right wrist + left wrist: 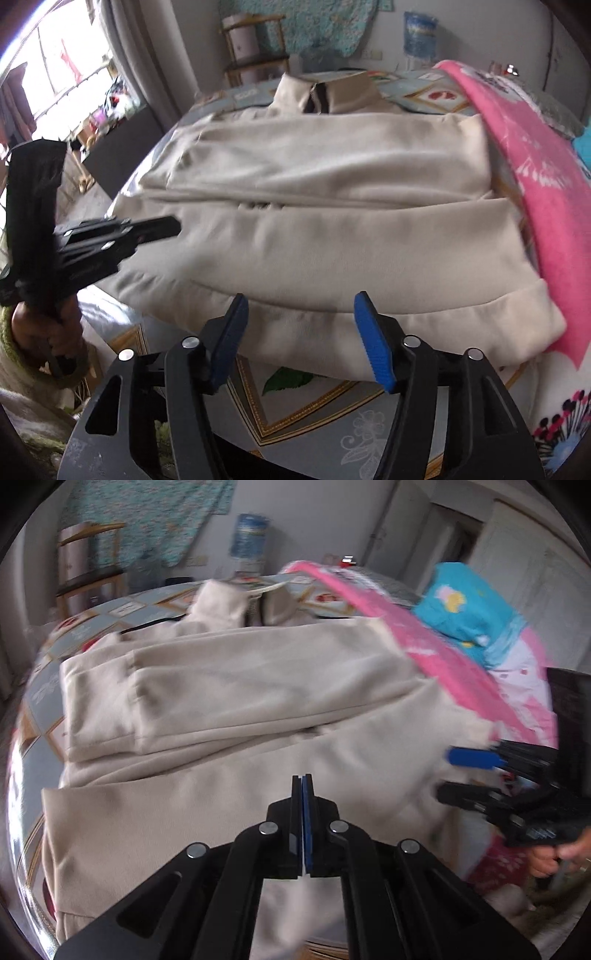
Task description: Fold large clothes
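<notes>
**A:** What lies on the bed?

**B:** A large cream fleece jacket with a stand-up collar [325, 206], spread across a patterned blue-and-gold bedsheet [295, 413]. Its sleeves are folded across the body — one cuffed sleeve [110, 701] reaches toward the left edge in the left wrist view. The collar [328, 94] points to the far side of the bed, and the ribbed hem [424, 332] lies nearest the right wrist camera.

**A:** And the left gripper [303, 786]?

**B:** Its black fingers are pressed together, blue pads meeting, with no cloth seen between them. It hangs over the near part of the jacket, pointing down at the fabric. In the right wrist view it shows at the left edge [173, 225], held by a hand [33, 325] in a green knitted cuff.

**A:** The right gripper [301, 325]?

**B:** Spread wide, nothing between the blue pads [373, 343]; it sits just beside the jacket's hem, apart from the cloth. The left wrist view catches it at the right [450, 775], jaws apart beside the jacket's edge.

**A:** Anything alongside?

**B:** A bright pink printed blanket [535, 177] runs down the jacket's right side, touching it, and a turquoise cartoon-print pillow [465, 613] rests beyond the blanket. A wooden shelf rack [255, 48] stands against the far wall — blurred.
</notes>
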{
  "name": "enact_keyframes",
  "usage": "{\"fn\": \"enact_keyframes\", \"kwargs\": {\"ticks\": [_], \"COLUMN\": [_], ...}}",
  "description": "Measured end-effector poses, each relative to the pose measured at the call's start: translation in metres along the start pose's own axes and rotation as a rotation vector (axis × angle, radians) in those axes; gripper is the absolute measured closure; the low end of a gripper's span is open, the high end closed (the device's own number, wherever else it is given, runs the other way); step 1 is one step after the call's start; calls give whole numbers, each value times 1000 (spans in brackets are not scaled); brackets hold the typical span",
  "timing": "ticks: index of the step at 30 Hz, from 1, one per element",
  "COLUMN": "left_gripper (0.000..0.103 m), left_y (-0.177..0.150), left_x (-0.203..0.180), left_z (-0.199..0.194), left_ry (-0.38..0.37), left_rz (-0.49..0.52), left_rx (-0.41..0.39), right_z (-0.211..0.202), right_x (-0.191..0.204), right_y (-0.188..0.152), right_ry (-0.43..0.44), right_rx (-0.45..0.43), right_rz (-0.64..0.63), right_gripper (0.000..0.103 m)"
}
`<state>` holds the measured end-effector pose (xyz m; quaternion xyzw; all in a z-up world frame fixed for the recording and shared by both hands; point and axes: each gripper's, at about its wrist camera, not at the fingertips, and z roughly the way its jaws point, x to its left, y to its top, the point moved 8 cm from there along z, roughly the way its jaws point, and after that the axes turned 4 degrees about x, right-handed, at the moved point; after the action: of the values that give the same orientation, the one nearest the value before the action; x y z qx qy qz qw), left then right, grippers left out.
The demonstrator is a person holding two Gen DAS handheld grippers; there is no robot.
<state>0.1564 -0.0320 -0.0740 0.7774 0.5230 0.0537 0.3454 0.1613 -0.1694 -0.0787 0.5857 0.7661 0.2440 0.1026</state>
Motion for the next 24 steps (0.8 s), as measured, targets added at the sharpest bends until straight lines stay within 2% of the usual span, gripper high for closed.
{"fn": "enact_keyframes", "kwargs": {"ticks": [4, 6, 8, 10, 13, 14, 17, 21, 24], "left_gripper": [93, 90, 89, 88, 84, 83, 83, 83, 83], "left_y": [-8, -16, -21, -21, -18, -17, -12, -5, -1], "left_x": [-34, -47, -52, -51, -44, -42, -36, -30, -27], "left_z": [7, 18, 30, 32, 35, 36, 41, 46, 49], "left_ry": [-47, -21, 41, 49, 41, 39, 79, 88, 87], "left_rz": [69, 107, 136, 121, 83, 73, 67, 55, 48], "left_rx": [62, 97, 119, 116, 111, 108, 109, 100, 97], "right_z": [-3, -3, 0, 7, 26, 25, 22, 18, 21], "right_x": [-22, -32, -40, -47, -56, -56, -54, -56, -55], "right_y": [1, 3, 4, 2, -4, -3, 1, 12, 17], "right_ry": [-43, -80, -111, -134, -126, -124, -128, -70, -62], "right_rx": [-16, -23, -24, -13, 28, 13, 16, -3, -1], "right_rz": [53, 70, 84, 97, 122, 118, 117, 172, 173], "right_gripper": [44, 43, 39, 36, 30, 29, 29, 29, 29]}}
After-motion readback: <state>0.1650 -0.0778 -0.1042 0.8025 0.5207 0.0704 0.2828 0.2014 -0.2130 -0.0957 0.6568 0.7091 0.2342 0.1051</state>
